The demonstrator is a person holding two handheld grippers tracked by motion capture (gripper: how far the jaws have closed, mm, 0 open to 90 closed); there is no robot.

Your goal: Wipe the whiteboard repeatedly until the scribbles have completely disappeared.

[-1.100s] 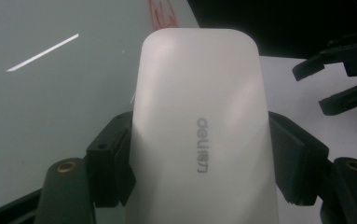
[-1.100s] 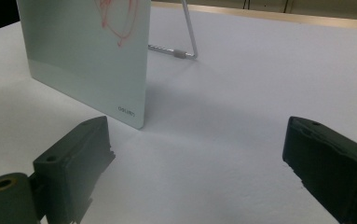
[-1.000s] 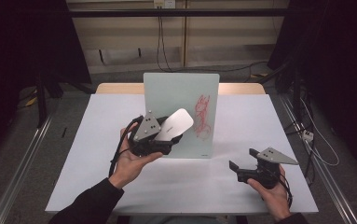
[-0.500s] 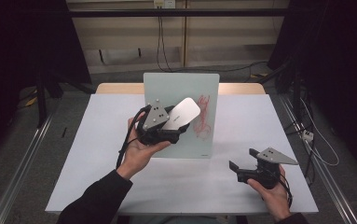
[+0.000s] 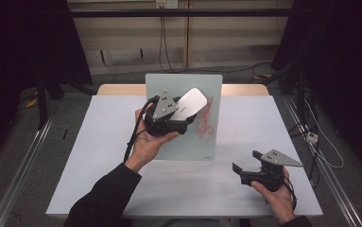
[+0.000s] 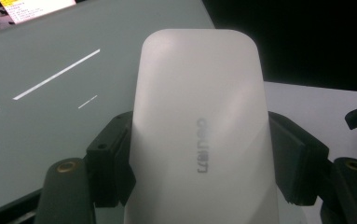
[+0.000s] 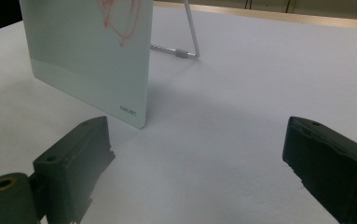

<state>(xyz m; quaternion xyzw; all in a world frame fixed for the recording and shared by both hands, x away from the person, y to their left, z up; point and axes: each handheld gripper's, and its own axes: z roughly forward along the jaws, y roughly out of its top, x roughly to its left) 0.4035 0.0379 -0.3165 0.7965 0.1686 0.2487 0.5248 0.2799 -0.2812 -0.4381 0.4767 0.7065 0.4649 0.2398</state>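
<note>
**Inspector:** Your left gripper point(image 5: 184, 115) is clamped on the white eraser point(image 5: 188, 104), both pads pressed to its sides. It is held raised in front of the glass board point(image 5: 184, 142), just at 9 o'clock of the red scribble point(image 5: 206, 118).

**Operator:** So which step am I on?

**Inspector:** By my judgement, the approach to wiping: the eraser is gripped and lined up, but I cannot tell whether its face touches the glass yet. The next move calls for you to press the eraser flat on the board and sweep toward 3 o'clock across the red marks, firmly but without tipping the board on its wire stand point(image 7: 189, 35).

**Operator:** And my right gripper?

**Inspector:** The right gripper point(image 5: 246, 173) rests low at 5 o'clock of the board, jaws spread wide with nothing between them. It could steady the board's edge if it slides.

**Operator:** Surroundings?

**Inspector:** A white table point(image 5: 98, 165), matte and bare apart from the board. Dark curtains point(image 5: 22, 42) flank it; cables point(image 5: 162, 33) hang at 12 o'clock against a pale wall.
</note>
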